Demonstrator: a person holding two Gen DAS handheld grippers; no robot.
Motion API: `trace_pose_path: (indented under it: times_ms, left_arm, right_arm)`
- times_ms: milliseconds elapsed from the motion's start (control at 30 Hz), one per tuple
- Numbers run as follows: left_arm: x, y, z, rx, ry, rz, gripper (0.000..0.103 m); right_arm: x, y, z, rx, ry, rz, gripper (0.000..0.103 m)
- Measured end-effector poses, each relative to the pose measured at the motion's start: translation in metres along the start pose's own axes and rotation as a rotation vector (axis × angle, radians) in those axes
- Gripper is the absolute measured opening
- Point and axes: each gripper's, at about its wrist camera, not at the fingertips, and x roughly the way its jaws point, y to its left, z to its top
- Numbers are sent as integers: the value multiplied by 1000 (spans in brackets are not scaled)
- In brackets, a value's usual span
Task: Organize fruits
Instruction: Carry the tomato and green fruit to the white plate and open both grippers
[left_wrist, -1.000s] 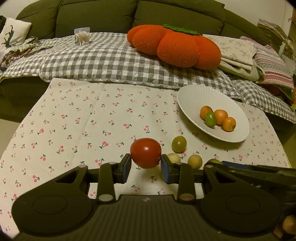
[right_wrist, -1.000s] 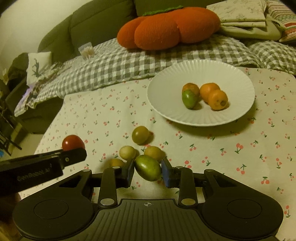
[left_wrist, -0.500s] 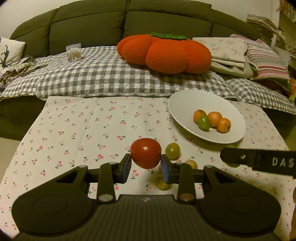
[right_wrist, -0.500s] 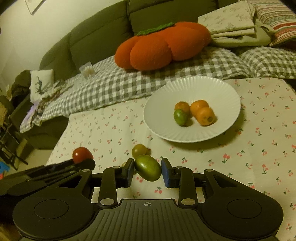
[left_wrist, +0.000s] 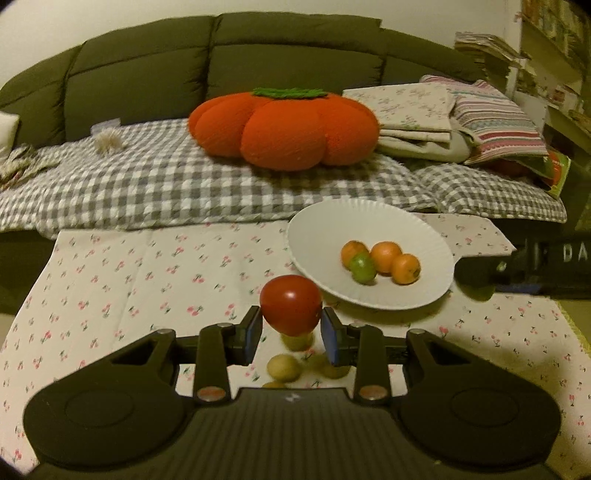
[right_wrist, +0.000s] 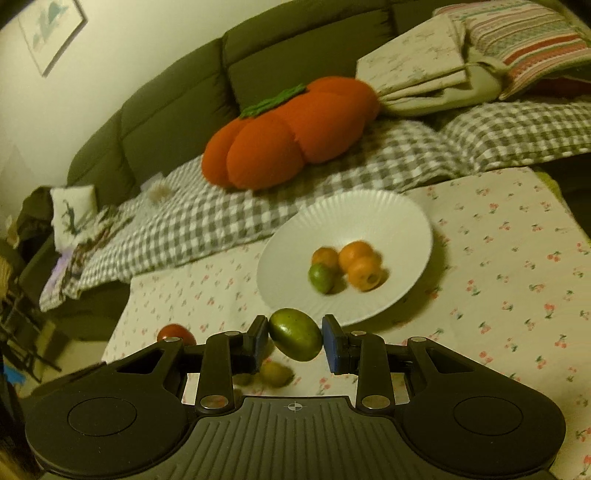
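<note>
**Both grippers loaded above the cloth, plate ahead: drop and collision risks**

The left gripper (left_wrist: 291, 330) is clamped on a red tomato (left_wrist: 290, 309), held clear of the cherry-print tablecloth (left_wrist: 147, 280). The right gripper (right_wrist: 294, 340) is closed on a green oval fruit (right_wrist: 295, 334), also lifted. The white plate (left_wrist: 325, 229) sits at about 1 o'clock in the left view and 12 to 1 o'clock in the right view, carrying three orange fruits (left_wrist: 386, 256) and one small green fruit (left_wrist: 362, 266). Several yellowish loose fruits (left_wrist: 283, 367) lie on the cloth under the left gripper.

Risks, as judgement:
- The tomato is smooth and round, and the pads touch only its lower sides; a jolt could pop it out onto the loose fruits below.
- The green fruit sits tilted between the fingers and could rotate or slip.
- Both grippers likely head for the same plate; the right gripper's body shows at 3 o'clock in the left view, so the tools could collide over the rim.
- A high release could roll fruit into the cluster and knock some off the shallow plate.
- Squeezing harder could bruise the tomato.
</note>
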Motion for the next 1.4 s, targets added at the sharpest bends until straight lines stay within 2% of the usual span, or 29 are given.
trace_pose_path:
  times_ms: [267, 567, 767, 1033, 1200, 1300, 1367, 1400]
  left_arm:
    - [17, -19, 7, 68, -32, -49, 33]
    - [50, -23, 13, 76, 12, -104, 33]
    - [68, -23, 22, 94, 5, -128, 33]
    - [91, -24, 20, 148, 37, -144, 34]
    - [94, -25, 22, 165, 22, -146, 34]
    - [94, -25, 23, 166, 13, -157, 41]
    - [93, -26, 23, 165, 4, -155, 53]
    - [92, -25, 23, 164, -1, -155, 54]
  right_arm:
    - [-6, -31, 19, 81, -41, -45, 30]
    - [3, -50, 28, 139, -42, -94, 30]
    - [23, -55, 32, 145, -14, -114, 30]
    - [57, -50, 35, 50, -12, -156, 30]
    - [74, -48, 34, -42, -10, -179, 31]
    - [80, -48, 33, -60, -10, -186, 31]
    - [82, -48, 33, -74, -20, -196, 31]
    - [83, -48, 34, -76, -26, -198, 31]
